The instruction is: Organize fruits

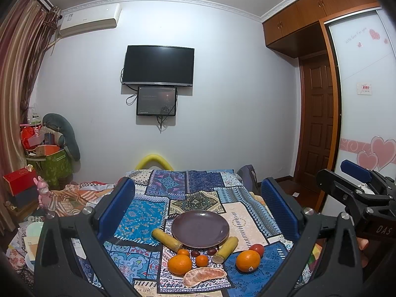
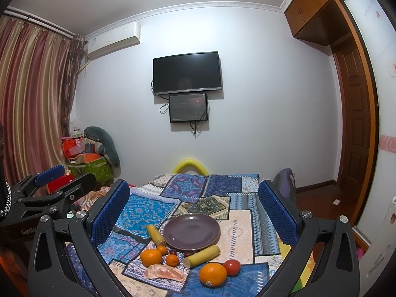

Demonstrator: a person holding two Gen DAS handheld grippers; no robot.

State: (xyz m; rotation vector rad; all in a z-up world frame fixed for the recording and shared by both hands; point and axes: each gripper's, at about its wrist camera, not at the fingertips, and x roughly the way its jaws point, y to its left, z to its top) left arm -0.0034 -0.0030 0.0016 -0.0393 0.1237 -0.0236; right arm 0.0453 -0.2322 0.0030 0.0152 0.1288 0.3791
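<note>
Both grippers hang above the near edge of a bench draped in a blue patchwork cloth [image 1: 148, 212], and neither holds anything. The left gripper [image 1: 198, 198] has its blue-padded fingers [image 1: 116, 205] spread wide, framing the fruit from above. The right gripper [image 2: 194, 200] is spread just as wide, and its fingers [image 2: 111, 210] are empty too.

A dark purple plate [image 1: 200, 227] sits bare in the middle of the cloth. Two yellowish stalk pieces flank it: the left stalk [image 1: 167, 239] touches the plate's near left rim, and the right stalk [image 1: 226, 246] lies against its near right rim. Just in front of the plate sit two small dark red fruits [image 1: 195, 253], with two small tangerines [image 1: 201, 260] beside them. A large orange [image 1: 180, 264] rests at the near left of the cluster, and a peeled citrus segment [image 1: 204, 275] lies nearest the cameras. To the right, a second large orange [image 1: 248, 260] bearing a small sticker sits touching a red tomato-like fruit [image 1: 257, 249] behind it.

Beyond the bench, a dark television [image 1: 158, 65] hangs on the white wall with a smaller screen [image 1: 156, 101] beneath it.
</note>
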